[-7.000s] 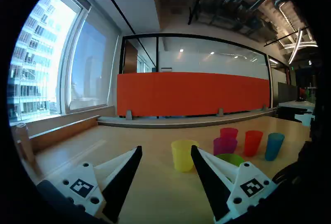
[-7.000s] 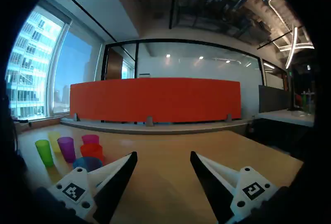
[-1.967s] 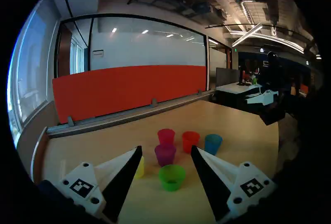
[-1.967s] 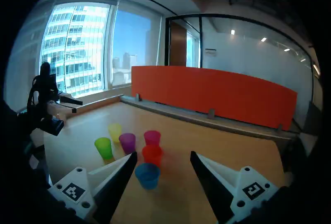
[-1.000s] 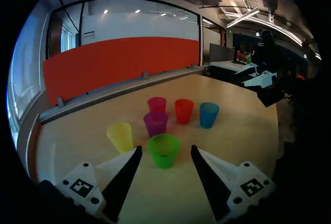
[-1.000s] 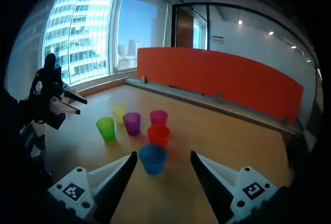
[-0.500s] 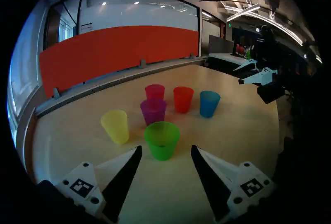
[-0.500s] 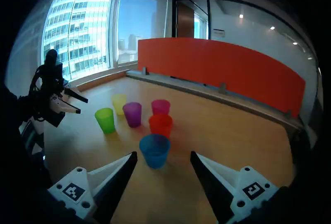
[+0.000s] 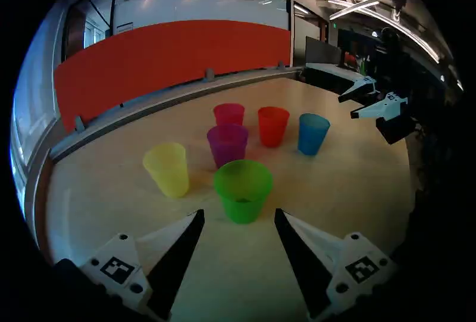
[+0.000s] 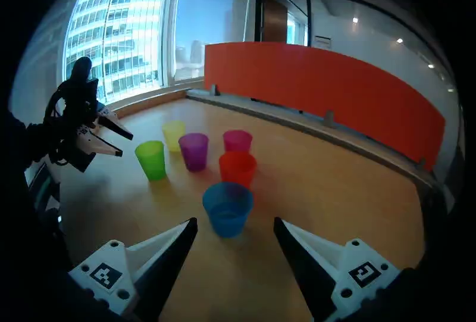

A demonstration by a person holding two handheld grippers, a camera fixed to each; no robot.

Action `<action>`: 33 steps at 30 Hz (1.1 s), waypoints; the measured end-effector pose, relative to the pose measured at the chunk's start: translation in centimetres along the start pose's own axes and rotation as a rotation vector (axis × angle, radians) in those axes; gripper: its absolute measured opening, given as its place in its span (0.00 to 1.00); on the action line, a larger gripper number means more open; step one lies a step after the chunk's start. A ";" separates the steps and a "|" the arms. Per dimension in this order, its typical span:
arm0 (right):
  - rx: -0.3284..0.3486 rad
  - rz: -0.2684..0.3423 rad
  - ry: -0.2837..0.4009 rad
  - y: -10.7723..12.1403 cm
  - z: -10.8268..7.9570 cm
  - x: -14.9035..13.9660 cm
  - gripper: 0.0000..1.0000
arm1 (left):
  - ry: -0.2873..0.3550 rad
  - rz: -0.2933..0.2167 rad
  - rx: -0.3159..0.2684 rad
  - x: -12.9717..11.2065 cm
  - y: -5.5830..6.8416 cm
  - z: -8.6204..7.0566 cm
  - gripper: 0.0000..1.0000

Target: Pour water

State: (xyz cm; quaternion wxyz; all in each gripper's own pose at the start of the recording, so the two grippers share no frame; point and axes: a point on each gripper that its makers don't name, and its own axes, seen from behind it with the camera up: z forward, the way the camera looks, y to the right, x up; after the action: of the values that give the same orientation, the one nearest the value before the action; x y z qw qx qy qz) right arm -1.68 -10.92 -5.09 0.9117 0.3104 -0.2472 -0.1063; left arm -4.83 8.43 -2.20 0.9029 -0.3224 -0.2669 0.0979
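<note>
The left tongs (image 9: 238, 211) stand wide and empty, low over the counter (image 9: 357, 173). The green cup (image 9: 243, 188) sits upright just ahead of their tips, centred in the gap but not yet between the fingers. Ahead and to their left is the yellow cup (image 9: 168, 168). Straight beyond the green one is the purple cup (image 9: 227, 143), then the pink cup (image 9: 229, 113). The red cup (image 9: 273, 124) and the blue cup (image 9: 313, 133) lie farther off to their right.

The right tongs (image 10: 235, 221) are likewise wide and empty. The blue cup stands just ahead of their tips and centred, with the red cup close behind it.

This looks like the reach before the grasp, with each pair of tongs lined up on its own cup and nothing lifted. I cannot tell which cup holds water, as neither interior reads clearly.

The next move probably calls for easing forward until the fingers straddle a cup's wall. They would then close gently, since thin plastic may flex or slip, and the cup must stay level as it is raised. The neighbouring cups stand close, so a straight approach matters.
</note>
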 end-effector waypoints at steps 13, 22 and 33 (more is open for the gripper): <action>0.025 0.005 -0.054 -0.2 2.7 -1.9 0.99 | -0.049 -0.005 -0.034 -0.8 0.2 2.4 0.87; 0.038 0.001 -0.096 -0.4 4.6 -3.1 0.99 | -0.075 -0.004 -0.051 -1.0 0.5 3.8 0.87; 0.054 0.003 -0.124 -0.9 6.6 -3.8 0.99 | -0.097 -0.001 -0.054 -1.2 0.5 5.2 0.87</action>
State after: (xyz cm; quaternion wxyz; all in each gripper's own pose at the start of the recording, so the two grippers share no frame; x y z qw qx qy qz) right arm -8.40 -13.65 -2.62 0.8861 0.3275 -0.3063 -0.1172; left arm -8.66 11.16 0.39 0.8799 -0.3413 -0.3131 0.1058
